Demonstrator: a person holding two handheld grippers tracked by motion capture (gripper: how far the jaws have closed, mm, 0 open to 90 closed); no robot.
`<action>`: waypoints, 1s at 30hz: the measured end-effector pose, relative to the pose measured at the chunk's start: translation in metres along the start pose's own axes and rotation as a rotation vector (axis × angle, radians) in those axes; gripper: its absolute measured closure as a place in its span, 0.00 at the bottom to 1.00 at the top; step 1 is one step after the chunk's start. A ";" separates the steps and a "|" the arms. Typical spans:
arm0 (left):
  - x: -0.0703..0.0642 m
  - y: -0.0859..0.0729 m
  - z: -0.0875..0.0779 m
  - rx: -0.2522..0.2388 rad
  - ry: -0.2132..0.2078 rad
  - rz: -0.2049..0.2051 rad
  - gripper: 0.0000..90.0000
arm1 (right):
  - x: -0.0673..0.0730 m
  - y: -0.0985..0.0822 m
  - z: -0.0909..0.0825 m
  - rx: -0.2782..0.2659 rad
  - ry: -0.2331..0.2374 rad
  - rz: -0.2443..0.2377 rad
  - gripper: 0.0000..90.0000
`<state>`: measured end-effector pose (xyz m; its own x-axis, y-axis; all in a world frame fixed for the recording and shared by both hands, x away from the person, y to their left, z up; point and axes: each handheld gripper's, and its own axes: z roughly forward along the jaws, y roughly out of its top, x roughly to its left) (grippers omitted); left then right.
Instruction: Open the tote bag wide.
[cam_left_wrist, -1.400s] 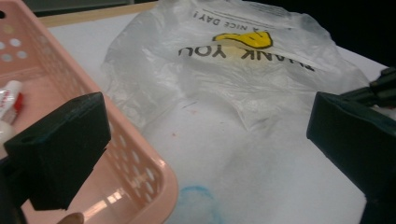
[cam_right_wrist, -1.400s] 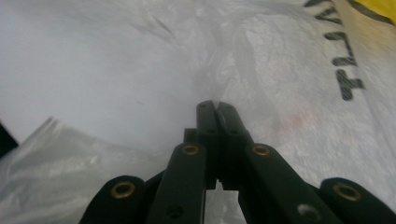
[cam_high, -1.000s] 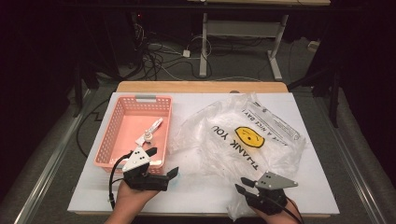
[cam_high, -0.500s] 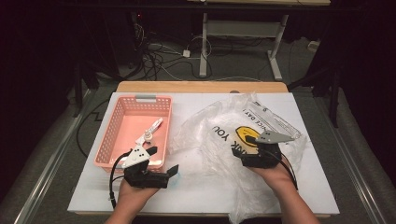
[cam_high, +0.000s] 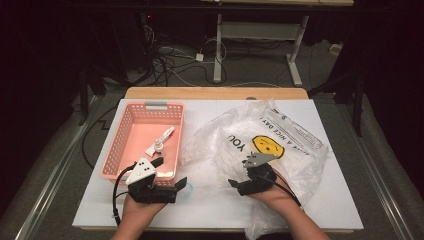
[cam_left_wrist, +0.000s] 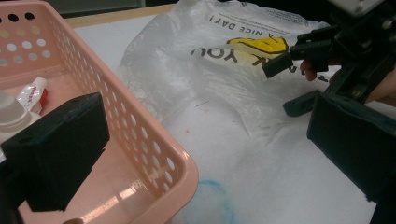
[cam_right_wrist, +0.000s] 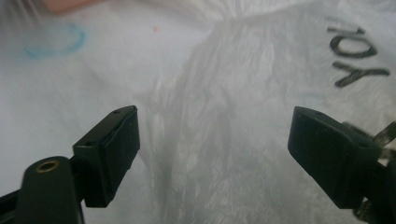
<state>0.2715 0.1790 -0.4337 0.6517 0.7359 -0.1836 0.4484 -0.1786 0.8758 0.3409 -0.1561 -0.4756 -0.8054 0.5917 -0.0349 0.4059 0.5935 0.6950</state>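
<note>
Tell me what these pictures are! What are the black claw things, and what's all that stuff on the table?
A person sits at a white table holding a pinching tool, called a gripper, in each hand. The left gripper and the right gripper both have their black jaws open, holding nothing. One picture is taken from above. The other two come from small cameras riding on the grippers, looking out between the jaws. On the table is a pink basket with a small tube and a little bottle inside. Beside it lies a crinkly clear plastic bag with a yellow smiley face. The right gripper hangs over the bag.
</note>
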 end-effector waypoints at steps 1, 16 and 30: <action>0.000 0.000 0.000 0.001 -0.001 -0.001 0.00 | -0.001 -0.002 0.003 0.014 -0.003 -0.002 0.26; -0.002 -0.001 -0.001 0.010 -0.013 0.014 0.00 | -0.018 -0.009 -0.002 -0.023 0.016 0.084 0.67; -0.002 -0.001 -0.001 0.015 -0.012 0.017 0.00 | -0.021 -0.010 -0.006 -0.041 0.024 0.091 0.78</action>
<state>0.2692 0.1778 -0.4336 0.6667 0.7247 -0.1740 0.4464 -0.2013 0.8719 0.3511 -0.1770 -0.4776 -0.7764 0.6286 0.0460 0.4598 0.5150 0.7234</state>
